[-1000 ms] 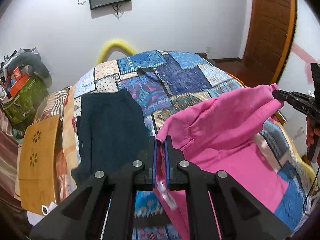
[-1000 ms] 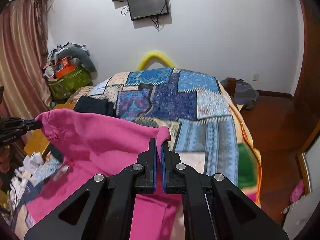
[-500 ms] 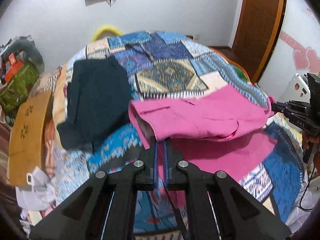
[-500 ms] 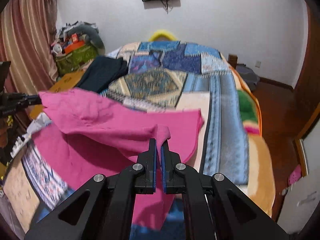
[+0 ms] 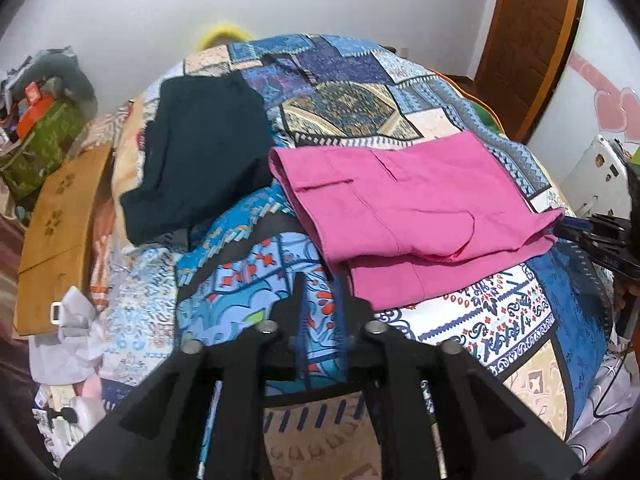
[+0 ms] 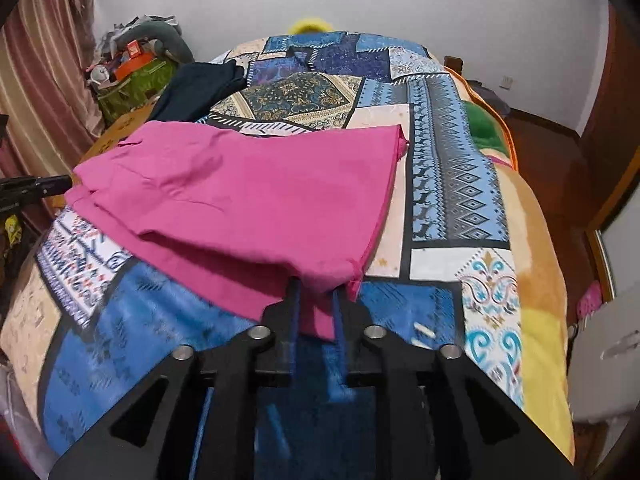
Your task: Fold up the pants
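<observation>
The pink pants (image 5: pixel 404 208) lie folded over on the patchwork quilt (image 5: pixel 352 108), upper layer resting on the lower. My left gripper (image 5: pixel 319 292) sits just left of their near corner; its jaws are opening and only quilt shows between them. In the right wrist view, the pink pants (image 6: pixel 248 200) spread ahead of my right gripper (image 6: pixel 316 298). Its jaws are opening too, with the cloth's near corner lying loose between the fingers (image 6: pixel 294 296). Each gripper shows at the other view's edge: the right gripper (image 5: pixel 592 236) and the left gripper (image 6: pixel 32 190).
Dark folded pants (image 5: pixel 200 152) lie on the quilt beyond and left of the pink ones. A wooden board (image 5: pixel 56 232) and a green bag of clutter (image 5: pixel 36 136) stand left of the bed. A brown door (image 5: pixel 528 40) and wooden floor (image 6: pixel 560 168) are on the right.
Both grippers came down toward the bed, carrying the lifted half of the pink pants, which now lies flat on the lower half. Both pairs of jaws, shut before, have parted.
</observation>
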Demonstrator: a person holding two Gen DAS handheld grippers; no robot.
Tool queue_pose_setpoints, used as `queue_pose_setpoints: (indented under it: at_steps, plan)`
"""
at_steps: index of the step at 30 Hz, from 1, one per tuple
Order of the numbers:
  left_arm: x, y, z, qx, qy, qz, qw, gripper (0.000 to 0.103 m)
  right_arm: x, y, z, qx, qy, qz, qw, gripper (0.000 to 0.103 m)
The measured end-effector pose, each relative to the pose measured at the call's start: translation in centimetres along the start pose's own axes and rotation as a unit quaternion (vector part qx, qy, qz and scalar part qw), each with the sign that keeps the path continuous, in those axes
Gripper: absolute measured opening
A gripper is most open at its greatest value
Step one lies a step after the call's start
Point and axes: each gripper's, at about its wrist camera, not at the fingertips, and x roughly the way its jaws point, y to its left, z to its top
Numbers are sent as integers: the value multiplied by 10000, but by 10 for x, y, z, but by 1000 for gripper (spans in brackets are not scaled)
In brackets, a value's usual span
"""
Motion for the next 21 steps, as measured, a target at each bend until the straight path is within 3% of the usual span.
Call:
queue_pose_setpoints:
  at_steps: [2, 4, 7, 11, 17, 21]
  plan:
    - [-9, -1, 4, 30, -138, 133, 9998, 34, -13, 3, 0, -57, -171, -51, 9998, 30]
    - [-18, -6, 10, 106, -288, 222, 9993, 54, -24, 8, 2, -164, -336, -83, 9993, 41]
    - [-26, -14, 20, 203, -451, 150, 9987, 71, -37, 22, 11, -439, -589, -42, 9973, 54]
    - [-24, -29, 32, 390, -471, 35, 9981, 79, -25, 43, 22, -888, -497, 135, 9947, 56]
    - [3, -59, 35, 894, -139, -71, 9959, 80, 22, 66, 25, -1506, 96, 81, 9885, 56]
    - [20, -73, 31, 1142, 66, -140, 9933, 80, 35, 69, 27, -1556, 118, 105, 9877, 50]
